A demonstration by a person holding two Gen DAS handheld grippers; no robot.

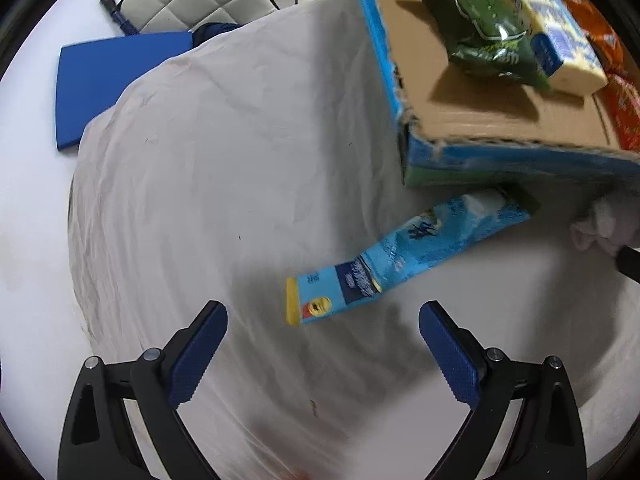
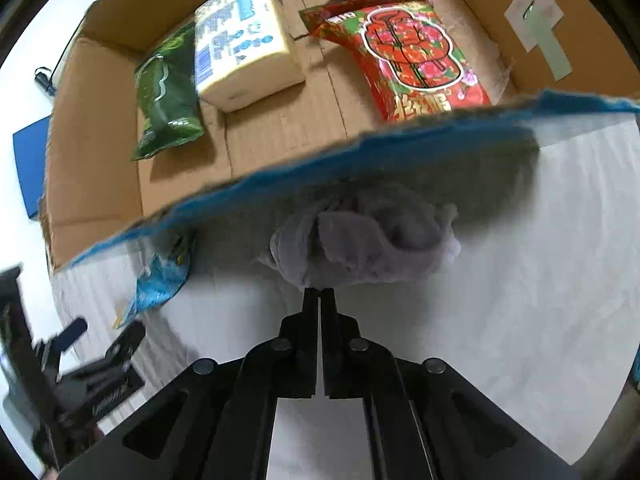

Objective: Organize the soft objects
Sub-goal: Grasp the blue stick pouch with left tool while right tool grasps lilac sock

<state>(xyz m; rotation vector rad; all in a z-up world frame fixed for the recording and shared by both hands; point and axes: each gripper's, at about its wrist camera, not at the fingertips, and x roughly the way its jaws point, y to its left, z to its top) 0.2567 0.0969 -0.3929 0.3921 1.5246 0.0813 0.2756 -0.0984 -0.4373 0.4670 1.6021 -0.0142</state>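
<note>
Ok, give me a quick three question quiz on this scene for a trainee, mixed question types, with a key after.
1. True or false: the right gripper is shut on the grey cloth.
2. Multiple choice: where does the light blue packet lie? A) inside the cardboard box B) on the white sheet outside the box C) in the left gripper
3. Fill in: the green packet inside the box lies beside the ____ pack.

Key: 1 true; 2 B; 3 tissue

A blue pad (image 1: 116, 84) lies beside the white cloth (image 1: 224, 168), near a quilted chair (image 1: 200, 0).
</note>
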